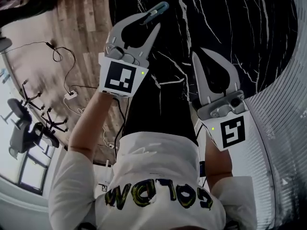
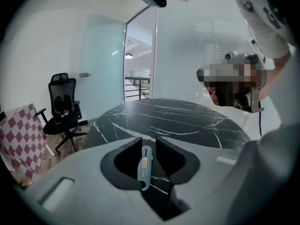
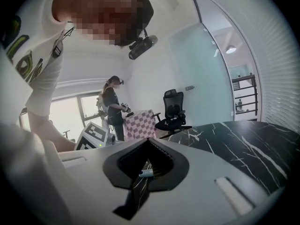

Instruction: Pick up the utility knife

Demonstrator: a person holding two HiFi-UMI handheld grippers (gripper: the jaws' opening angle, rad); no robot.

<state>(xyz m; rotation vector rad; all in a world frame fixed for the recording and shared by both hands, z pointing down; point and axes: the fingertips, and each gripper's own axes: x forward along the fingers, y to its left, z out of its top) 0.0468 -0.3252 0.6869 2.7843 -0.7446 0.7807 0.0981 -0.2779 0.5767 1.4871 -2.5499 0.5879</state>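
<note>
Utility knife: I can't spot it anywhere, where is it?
The utility knife sits between the left claw's tips, upper centre of the head view, over the black marble table.

Utility knife [image 2: 145, 165] seemingly between left claw [image 2: 148, 138] tips, over table [image 2: 187, 121]

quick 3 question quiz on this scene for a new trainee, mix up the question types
1. True or false: a black office chair stands near the table.
2. The table top is: a) black with white veins, b) plain wood, c) clear glass.
3. Fill in: the utility knife stands between the jaws of the ___ gripper.
Key: 1 true; 2 a; 3 left, so the left gripper.
</note>
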